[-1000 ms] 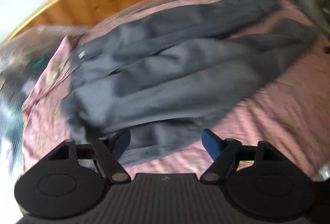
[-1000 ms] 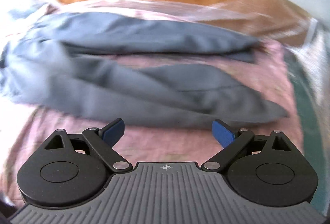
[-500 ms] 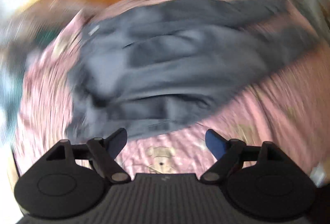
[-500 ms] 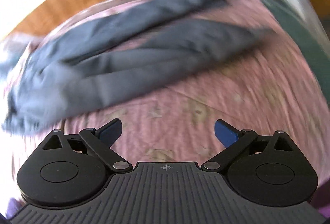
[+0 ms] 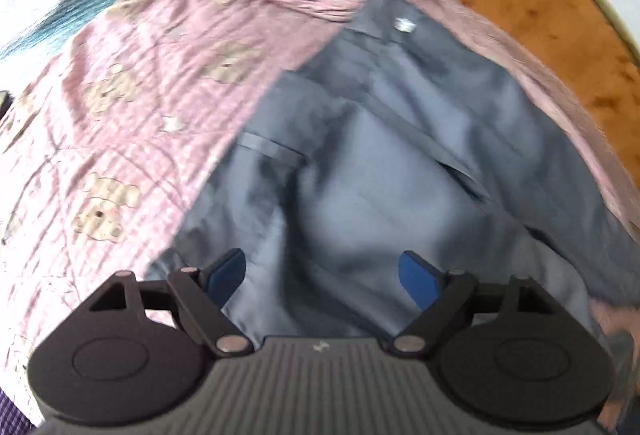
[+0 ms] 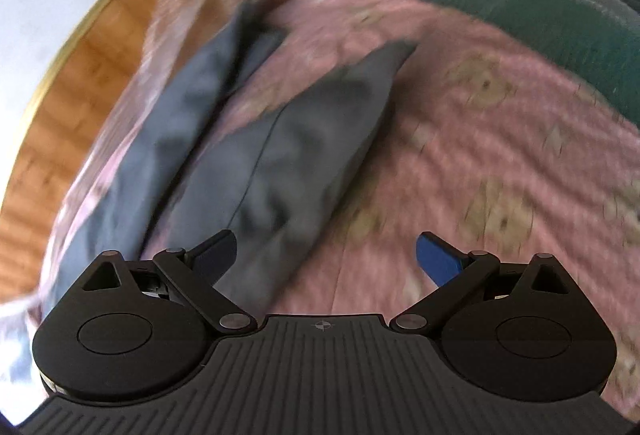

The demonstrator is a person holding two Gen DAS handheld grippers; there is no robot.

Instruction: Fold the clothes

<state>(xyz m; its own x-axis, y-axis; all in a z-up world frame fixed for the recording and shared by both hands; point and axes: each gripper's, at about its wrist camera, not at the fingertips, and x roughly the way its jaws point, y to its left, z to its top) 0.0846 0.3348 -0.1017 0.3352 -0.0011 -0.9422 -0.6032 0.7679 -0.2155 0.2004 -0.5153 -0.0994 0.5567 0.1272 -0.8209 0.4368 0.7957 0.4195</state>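
While both claws gape empty | left claw (image 5: 322,275), right claw (image 6: 324,255) | trousers (image 5: 400,163) tag (image 5: 403,23) unreadable

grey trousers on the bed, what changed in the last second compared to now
Both views have rolled and closed in: the left gripper now hangs over the waistband end of the grey trousers, the right gripper near the leg ends. Nothing was gripped; both stay open and empty. The trousers still lie spread on the pink bear-print sheet.
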